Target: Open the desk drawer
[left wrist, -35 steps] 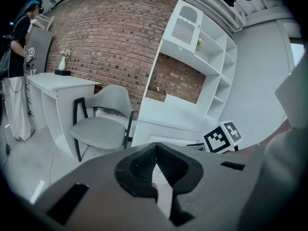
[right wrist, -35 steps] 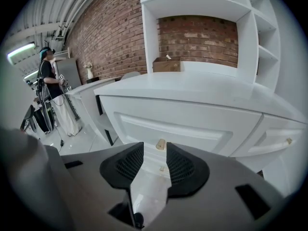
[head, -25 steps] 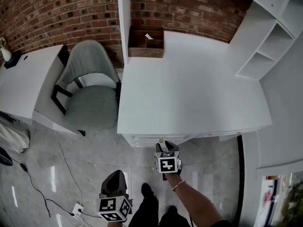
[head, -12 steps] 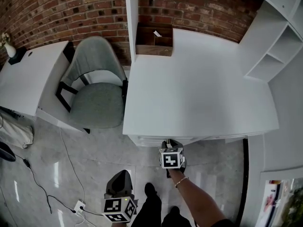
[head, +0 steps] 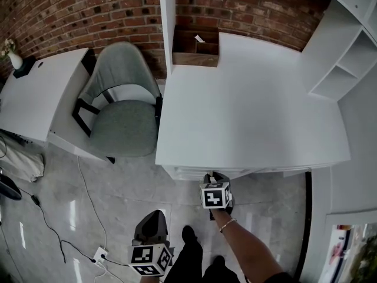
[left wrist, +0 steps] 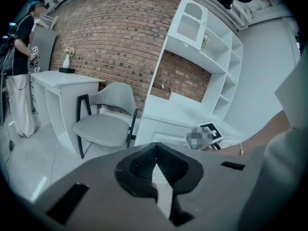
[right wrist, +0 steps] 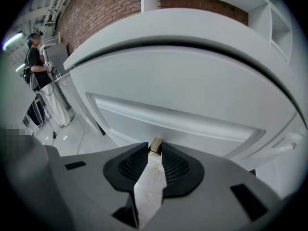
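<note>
The right gripper point(right wrist: 156, 152) has just been closing and now pinches the little gold knob point(right wrist: 156, 144) right at its tips. The drawer point(right wrist: 192, 105) just ahead looks closed. Next, pull straight back, holding tight. The left gripper point(left wrist: 155, 148) is clenched and empty.

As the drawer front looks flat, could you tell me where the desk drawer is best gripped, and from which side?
Grip the small brass knob on the drawer front, coming straight at the front: it alone juts out. The right tool has just been closing its jaws onto it.
</note>
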A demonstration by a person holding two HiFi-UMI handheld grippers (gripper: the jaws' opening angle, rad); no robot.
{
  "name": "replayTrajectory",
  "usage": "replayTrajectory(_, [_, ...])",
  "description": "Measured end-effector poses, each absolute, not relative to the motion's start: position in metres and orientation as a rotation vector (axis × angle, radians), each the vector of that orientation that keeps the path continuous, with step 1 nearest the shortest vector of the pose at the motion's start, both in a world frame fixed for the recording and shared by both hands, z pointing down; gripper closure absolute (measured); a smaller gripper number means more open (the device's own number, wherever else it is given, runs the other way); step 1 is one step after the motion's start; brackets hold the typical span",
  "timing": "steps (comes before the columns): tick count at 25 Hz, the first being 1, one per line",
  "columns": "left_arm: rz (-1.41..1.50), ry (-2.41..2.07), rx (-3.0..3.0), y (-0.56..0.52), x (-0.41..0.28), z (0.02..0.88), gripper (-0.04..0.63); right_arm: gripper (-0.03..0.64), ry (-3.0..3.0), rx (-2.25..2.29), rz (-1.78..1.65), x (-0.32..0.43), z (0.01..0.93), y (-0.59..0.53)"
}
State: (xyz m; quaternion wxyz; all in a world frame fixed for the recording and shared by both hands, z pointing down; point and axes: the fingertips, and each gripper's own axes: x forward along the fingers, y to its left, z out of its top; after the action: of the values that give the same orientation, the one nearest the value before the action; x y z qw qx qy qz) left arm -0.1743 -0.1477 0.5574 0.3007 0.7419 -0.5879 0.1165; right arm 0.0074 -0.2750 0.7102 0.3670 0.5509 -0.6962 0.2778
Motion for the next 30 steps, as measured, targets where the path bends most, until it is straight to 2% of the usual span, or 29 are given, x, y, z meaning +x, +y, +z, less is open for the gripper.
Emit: replayTrajectory(30, [0.275,-1.555,2.004,-0.130,-0.157,0.544,0.586,0.540,-1.827,1.361,0.696,0.001,0.708,-0.197])
